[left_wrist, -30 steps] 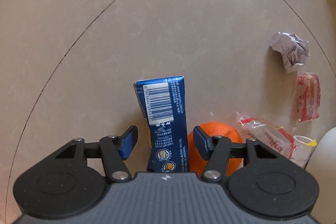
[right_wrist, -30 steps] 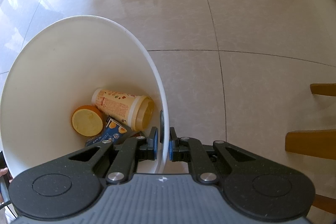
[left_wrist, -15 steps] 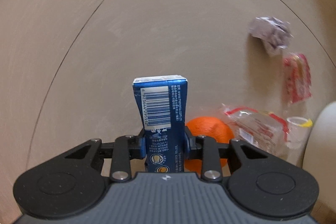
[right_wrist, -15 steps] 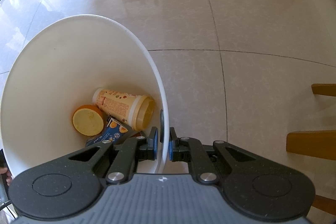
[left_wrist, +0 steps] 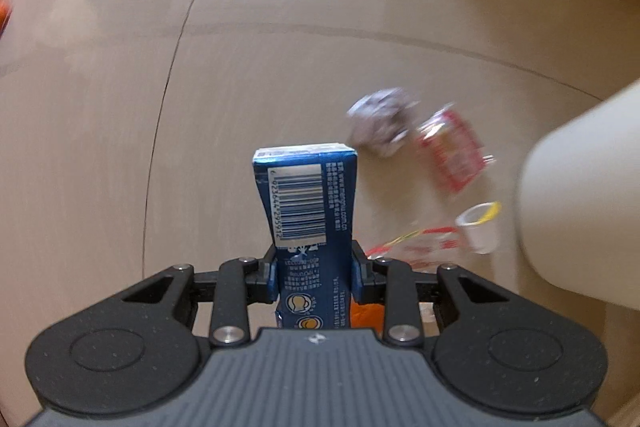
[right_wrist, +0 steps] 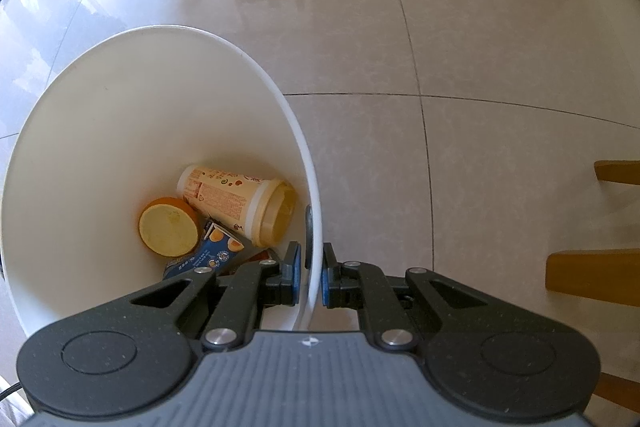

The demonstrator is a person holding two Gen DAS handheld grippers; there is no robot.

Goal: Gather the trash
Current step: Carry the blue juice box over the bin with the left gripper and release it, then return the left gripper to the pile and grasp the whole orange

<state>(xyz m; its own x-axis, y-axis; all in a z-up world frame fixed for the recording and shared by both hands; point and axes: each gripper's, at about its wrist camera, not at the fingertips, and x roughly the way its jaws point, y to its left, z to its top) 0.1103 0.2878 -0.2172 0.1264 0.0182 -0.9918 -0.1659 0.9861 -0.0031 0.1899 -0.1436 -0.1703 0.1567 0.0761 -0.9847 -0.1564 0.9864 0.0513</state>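
My left gripper is shut on a blue drink carton with a barcode, held upright above the tiled floor. Below and to its right lie a crumpled paper ball, a red snack wrapper, a clear wrapper with red print and a small clear cup; a sliver of orange shows behind the right finger. My right gripper is shut on the rim of a white bin. Inside the bin lie a yellow cup, an orange half and another blue carton.
The white bin's outer wall fills the right side of the left wrist view, close to the floor trash. Wooden furniture legs stand at the right of the right wrist view. Beige floor tiles stretch ahead in both views.
My left gripper closed on the blue carton and lifted it, swinging right toward the bin; the view is now blurred by motion. My right gripper stayed clamped on the bin rim.
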